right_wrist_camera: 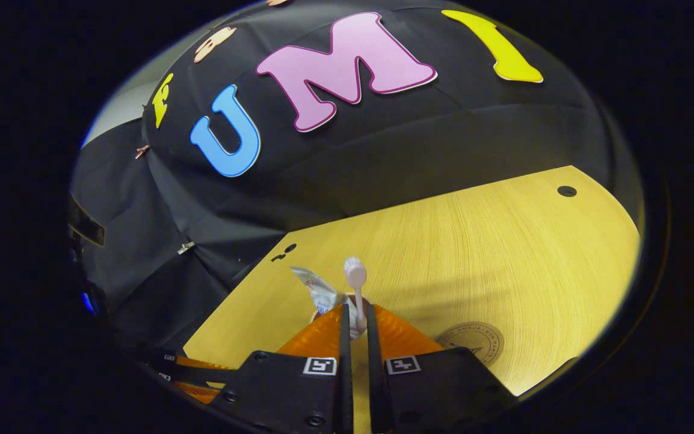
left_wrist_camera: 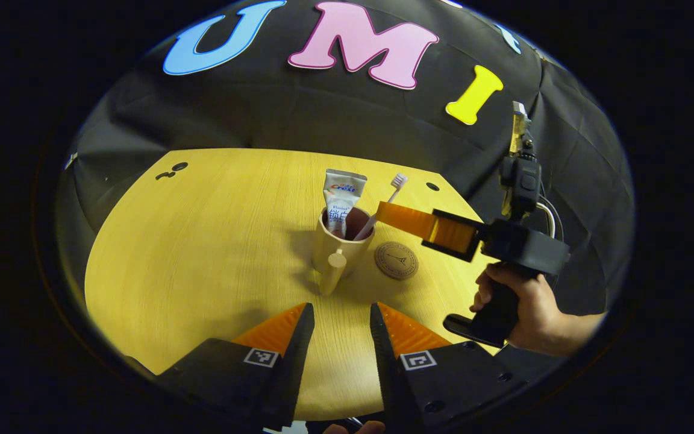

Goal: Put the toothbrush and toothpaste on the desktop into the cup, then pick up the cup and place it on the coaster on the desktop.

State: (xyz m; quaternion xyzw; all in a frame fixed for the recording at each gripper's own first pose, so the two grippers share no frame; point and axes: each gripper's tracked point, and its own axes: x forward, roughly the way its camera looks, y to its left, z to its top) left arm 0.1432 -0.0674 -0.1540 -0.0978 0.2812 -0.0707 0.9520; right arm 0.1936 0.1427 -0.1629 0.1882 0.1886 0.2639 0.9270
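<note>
Right tool [right_wrist_camera: 354, 322] pinches the light, stiff toothbrush [left_wrist_camera: 383, 208] in the cup [left_wrist_camera: 342, 244]; left tool [left_wrist_camera: 341, 325] waits narrowly open. Grip the cup's rigid handle.

Black gripper bodies [left_wrist_camera: 522, 247] with square coded markers [left_wrist_camera: 418, 360], screws

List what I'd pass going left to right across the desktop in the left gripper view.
Cup holding the toothpaste → toothbrush leaning in the cup → coaster → right tool → the hand holding it.
</note>
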